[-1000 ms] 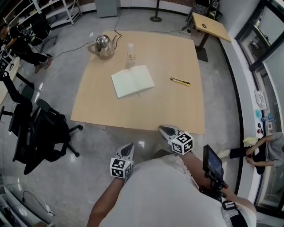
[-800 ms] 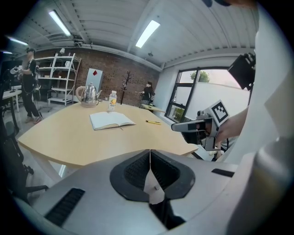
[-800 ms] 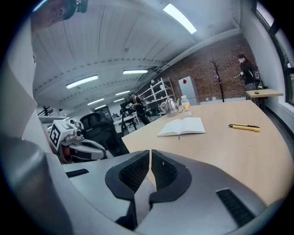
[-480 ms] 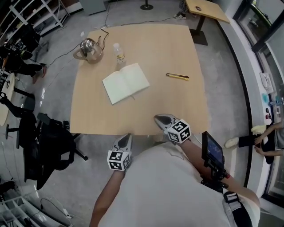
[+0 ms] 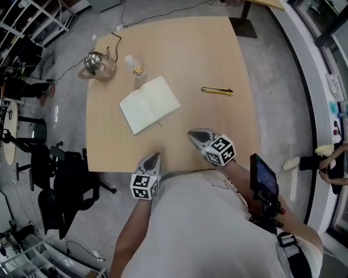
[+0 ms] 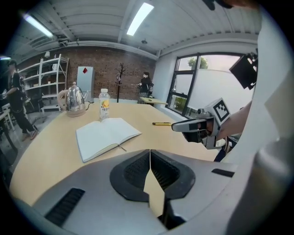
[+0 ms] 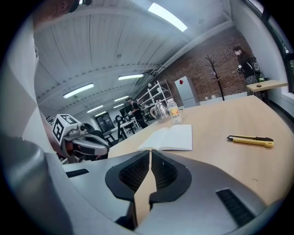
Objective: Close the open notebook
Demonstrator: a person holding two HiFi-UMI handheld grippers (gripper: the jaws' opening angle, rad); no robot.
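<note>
The open notebook (image 5: 149, 104) lies flat on the wooden table (image 5: 217, 59), its white pages up; it also shows as the notebook (image 6: 106, 137) in the left gripper view and the notebook (image 7: 168, 138) in the right gripper view. My left gripper (image 5: 153, 158) is shut and empty at the table's near edge, short of the notebook. My right gripper (image 5: 194, 134) is shut and empty too, over the near part of the table, right of the notebook. In the gripper views the left gripper (image 6: 149, 151) and right gripper (image 7: 150, 152) have their jaws together.
A metal kettle (image 5: 98, 65) and a small bottle (image 5: 134, 67) stand behind the notebook. A yellow utility knife (image 5: 217, 90) lies to its right. Black office chairs (image 5: 65, 184) stand left of the table, shelving (image 5: 27, 16) further back. A person (image 5: 326, 163) crouches at the right.
Both grippers have come forward to the table's near edge, the right one now over the tabletop. The table and notebook sit closer and lower in the head view. Both stayed shut.
</note>
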